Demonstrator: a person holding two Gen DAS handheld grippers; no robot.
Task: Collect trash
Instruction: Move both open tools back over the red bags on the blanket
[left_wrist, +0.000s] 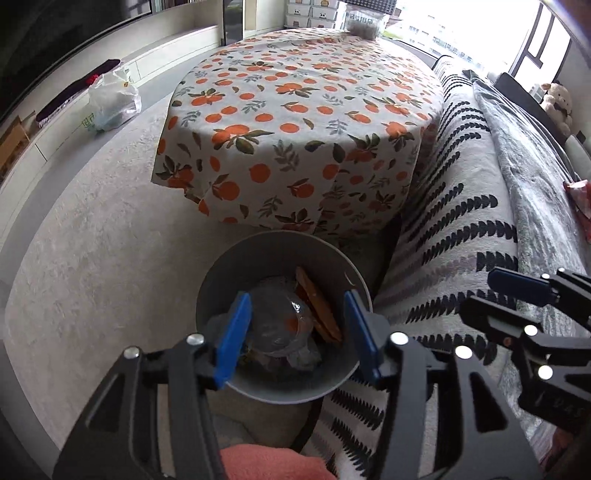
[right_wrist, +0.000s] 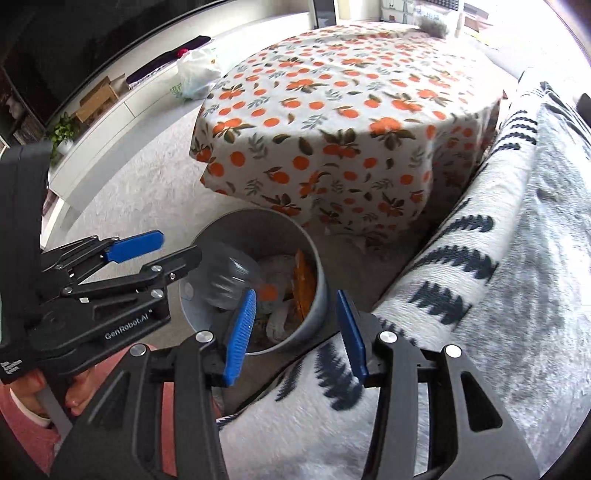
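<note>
A grey round trash bin (left_wrist: 332, 258) stands on the carpet between the table and the sofa; it also shows in the right wrist view (right_wrist: 317, 295). Inside lie a clear plastic bottle with an orange label (left_wrist: 280, 317), an orange-brown wrapper (left_wrist: 317, 302) and other crumpled trash. In the right wrist view the bottle (right_wrist: 225, 284) is blurred inside the bin's mouth. My left gripper (left_wrist: 295, 332) is open and empty right above the bin. My right gripper (right_wrist: 295, 328) is open and empty over the bin's near edge and the sofa. A red wrapper (left_wrist: 578, 195) lies on the sofa at far right.
A low table with an orange-print cloth (left_wrist: 295, 110) stands beyond the bin. A sofa with a leaf-patterned blanket (left_wrist: 461, 221) runs along the right. A white plastic bag (left_wrist: 114, 99) sits on the floor by the TV bench at left. A soft toy (left_wrist: 557, 99) sits at the sofa's far end.
</note>
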